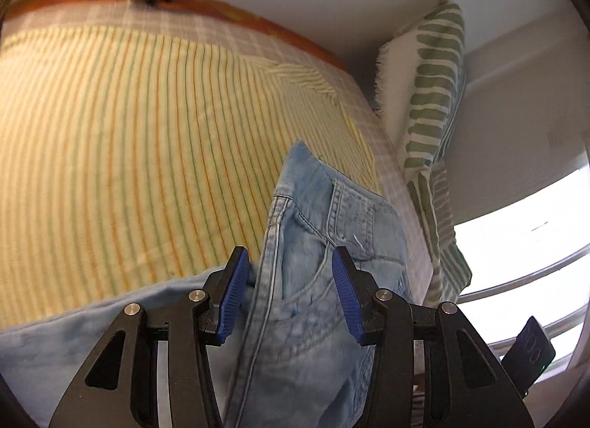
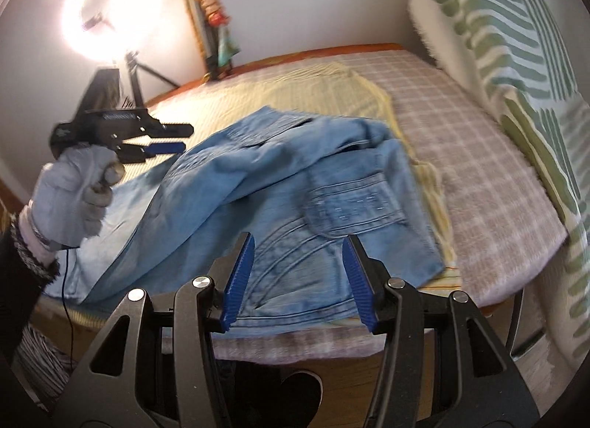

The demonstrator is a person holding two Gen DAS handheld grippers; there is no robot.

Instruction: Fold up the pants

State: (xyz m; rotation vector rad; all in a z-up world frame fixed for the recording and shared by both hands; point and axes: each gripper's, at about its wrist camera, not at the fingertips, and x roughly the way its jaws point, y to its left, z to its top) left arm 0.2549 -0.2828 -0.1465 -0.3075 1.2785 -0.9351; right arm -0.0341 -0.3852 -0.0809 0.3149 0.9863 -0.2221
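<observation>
Light blue jeans (image 2: 276, 188) lie crumpled and partly folded over on the bed, waistband and back pocket toward the pillow side. My right gripper (image 2: 299, 243) hovers over the seat of the jeans near the bed's front edge. It is open, its blue pads wide apart and pressing on nothing. My left gripper (image 1: 290, 254) is also open. The jeans (image 1: 313, 243) show through its gap, and its pads do not press on the cloth. In the right wrist view a gloved hand (image 2: 73, 188) holds the left gripper (image 2: 173, 140) just left of the jeans.
A yellow striped sheet (image 1: 129, 133) covers a checked mattress cover (image 2: 461, 140). A green-striped pillow (image 2: 516, 40) leans on the wall to the right. A ring light (image 2: 110, 3) on a tripod stands at the back left. The wooden bed frame (image 2: 332, 372) runs along the front.
</observation>
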